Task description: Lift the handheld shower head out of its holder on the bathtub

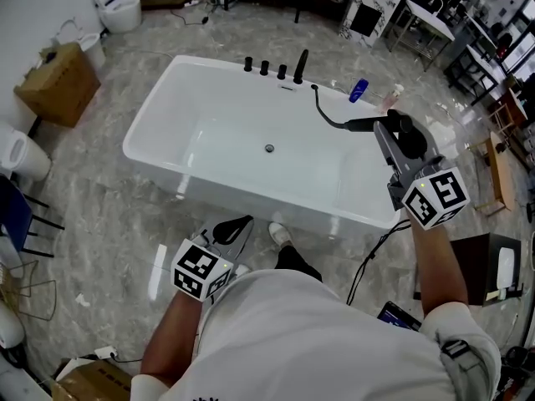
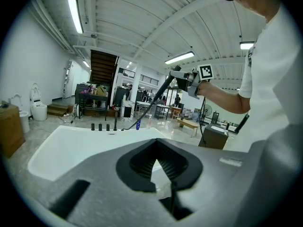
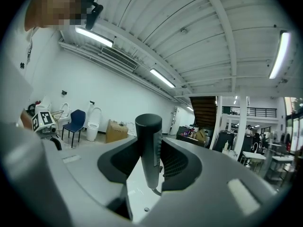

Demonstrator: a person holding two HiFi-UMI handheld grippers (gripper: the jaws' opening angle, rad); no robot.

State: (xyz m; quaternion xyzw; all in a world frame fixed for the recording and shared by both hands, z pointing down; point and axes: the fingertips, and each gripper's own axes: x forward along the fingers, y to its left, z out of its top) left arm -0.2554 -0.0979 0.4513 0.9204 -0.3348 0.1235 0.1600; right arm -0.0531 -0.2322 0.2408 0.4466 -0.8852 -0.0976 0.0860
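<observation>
The black handheld shower head [image 1: 361, 124] is out of its holder and hangs above the right end of the white bathtub [image 1: 159, 115]. My right gripper [image 1: 387, 127] is shut on its handle [image 3: 149, 150], which stands upright between the pads. The black hose [image 1: 324, 111] curves from it back to the tub's far rim. From the left gripper view, the shower head [image 2: 163, 91] slants down out of the raised right gripper [image 2: 188, 79]. My left gripper [image 1: 236, 226] is low beside the tub's near side, shut [image 2: 156, 141] and holding nothing.
A black faucet [image 1: 300, 65] and knobs [image 1: 264, 68] stand on the tub's far rim, with a blue bottle [image 1: 359, 90] to their right. A cardboard box [image 1: 57, 82] and a toilet [image 1: 117, 7] are at the left. A cable [image 1: 372, 253] trails on the floor by the tub.
</observation>
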